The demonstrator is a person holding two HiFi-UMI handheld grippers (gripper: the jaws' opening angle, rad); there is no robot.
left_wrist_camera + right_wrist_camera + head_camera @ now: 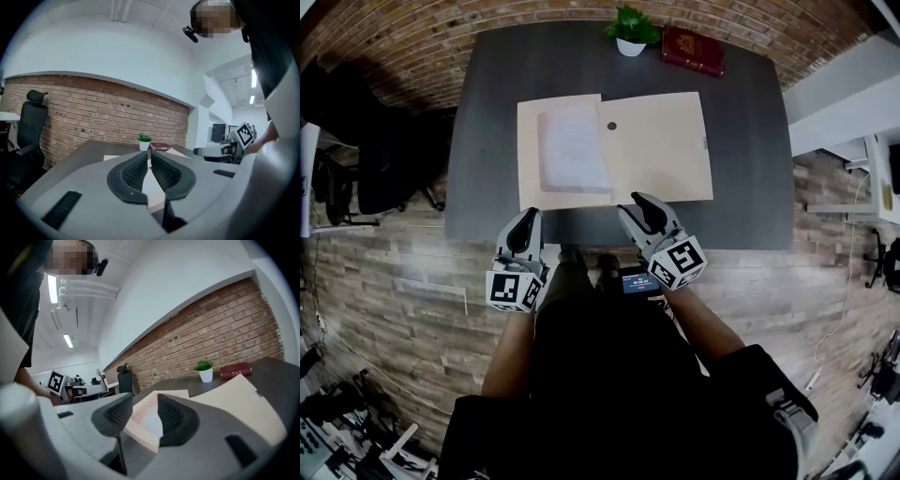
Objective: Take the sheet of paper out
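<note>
Head view: a folder (661, 145) lies open on the table (750, 141), its long side running left to right. The sheet (572, 150) lies flat on the folder's left half with its long axis near to far, and nothing covers it. Both tools hover at the near table edge. The left gripper (525, 234) is just near the folder's near-left corner. The right gripper (645, 214) has its tip at the folder's near edge, right of the sheet. The sheet is far of both and sits between them, a little closer to the left one. A plant (630, 28) and a book (694, 49) stand at the far edge, well apart from the sheet.

Left gripper view: the left gripper (149, 168) has its jaws drawn together with only a thin slit between them, and it holds nothing. A strip of the sheet (150, 185) shows through the slit, so the sheet is straight ahead on the far side. The right tool shows at the right.

Right gripper view: the right gripper (145, 411) has its jaws partly apart and empty. The folder's (234, 404) near edge and the sheet (151, 422) show in the gap, beyond the tips and not clamped. I can't tell whether the tips touch the folder.

Judgement: the sheet is still in the folder. The next move probably means reaching toward the far side for the sheet's near edge. The left tool is nearer but would have to open first.
</note>
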